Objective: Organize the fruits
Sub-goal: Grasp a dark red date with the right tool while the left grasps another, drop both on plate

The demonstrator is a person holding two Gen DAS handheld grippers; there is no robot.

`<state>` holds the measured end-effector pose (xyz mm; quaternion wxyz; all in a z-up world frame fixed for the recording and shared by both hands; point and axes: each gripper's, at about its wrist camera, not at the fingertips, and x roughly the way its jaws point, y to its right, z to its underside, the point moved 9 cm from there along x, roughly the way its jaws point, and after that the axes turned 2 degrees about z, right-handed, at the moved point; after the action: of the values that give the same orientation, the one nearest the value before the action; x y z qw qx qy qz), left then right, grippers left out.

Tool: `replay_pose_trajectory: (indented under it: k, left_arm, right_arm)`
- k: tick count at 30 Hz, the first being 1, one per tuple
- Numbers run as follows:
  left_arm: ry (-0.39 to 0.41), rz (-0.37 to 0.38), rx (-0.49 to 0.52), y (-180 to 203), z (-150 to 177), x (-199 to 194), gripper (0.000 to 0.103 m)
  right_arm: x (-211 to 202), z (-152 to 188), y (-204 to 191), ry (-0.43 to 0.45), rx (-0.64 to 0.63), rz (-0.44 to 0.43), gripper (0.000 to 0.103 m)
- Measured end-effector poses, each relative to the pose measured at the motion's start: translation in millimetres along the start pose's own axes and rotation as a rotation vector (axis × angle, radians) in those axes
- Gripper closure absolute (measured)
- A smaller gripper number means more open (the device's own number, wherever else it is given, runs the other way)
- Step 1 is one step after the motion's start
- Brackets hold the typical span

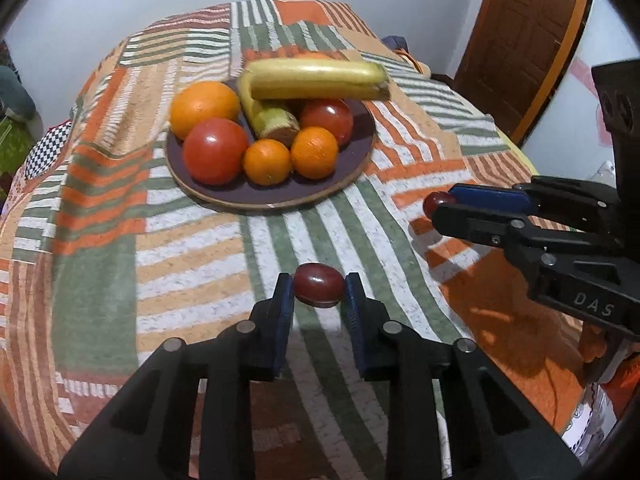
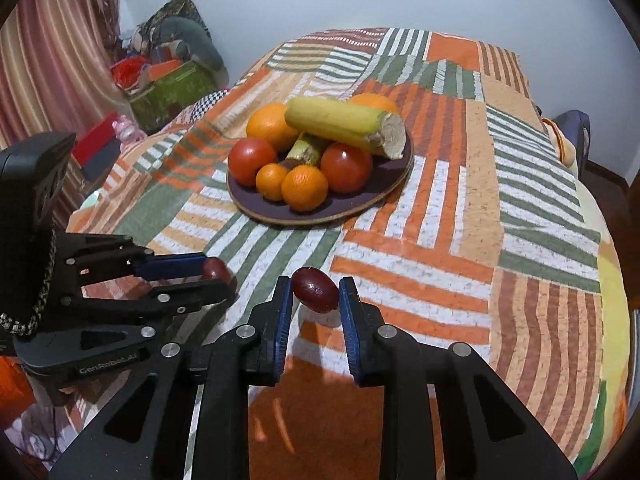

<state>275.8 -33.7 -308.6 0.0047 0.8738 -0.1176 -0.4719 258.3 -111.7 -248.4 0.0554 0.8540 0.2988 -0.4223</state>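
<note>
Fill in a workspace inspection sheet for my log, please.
Surface: striped patchwork cloth, rumpled.
Job's things: plate with banana, oranges, tomatoes; one dark red fruit in the left hand-held gripper, another in the right hand-held gripper.
Clutter: nothing seen on the cloth.
Grippers: both shut on fruit, short of the plate.
Cables: braided cord on the left unit.
Surroundings: door, curtain, piled belongings.

"das" on the right gripper (image 1: 442,206) body; "genrobot.ai" on the left gripper (image 2: 218,276) body
</note>
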Motion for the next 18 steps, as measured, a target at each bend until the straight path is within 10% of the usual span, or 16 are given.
replay_pose_trajectory:
  k: [18]
  left_arm:
    - [0.043,-0.049,-0.057,-42.4,-47.5,16.8,0.077]
  right_arm:
    - [32.4,-49.7,11.4,0.032,-0.051,0.04,0.081]
